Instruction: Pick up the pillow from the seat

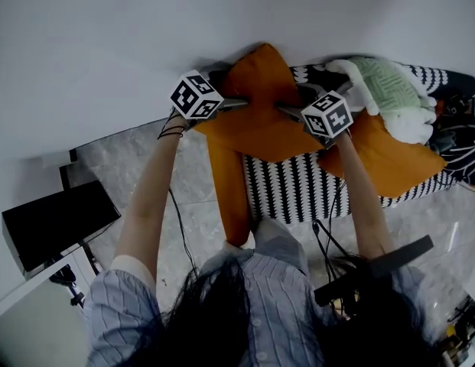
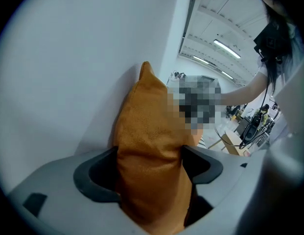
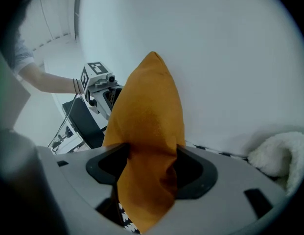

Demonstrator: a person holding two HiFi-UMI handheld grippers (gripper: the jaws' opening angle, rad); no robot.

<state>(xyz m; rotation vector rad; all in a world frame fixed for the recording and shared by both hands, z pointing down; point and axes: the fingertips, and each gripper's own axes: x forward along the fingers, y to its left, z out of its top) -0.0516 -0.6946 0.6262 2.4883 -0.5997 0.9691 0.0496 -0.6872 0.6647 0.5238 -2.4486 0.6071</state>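
Left gripper (image 2: 149, 168) is sitting with its jaws spread wide, the orange pillow (image 2: 147, 131) edge between them, fabric brushing both pads but not looking squeezed. Right gripper (image 3: 152, 165) is doing the same on the opposite edge, jaws apart around a crumpled corner. The pillow is standing upright against the white wall (image 1: 107, 44), at the back of the zigzag-patterned seat (image 1: 291, 189). A second orange cushion (image 1: 390, 159) and a plush toy (image 1: 390, 90) are lying to the right. Step judged: grasp being set up, lift not yet begun. Next: both jaws closing firmly, then both hands rising together.
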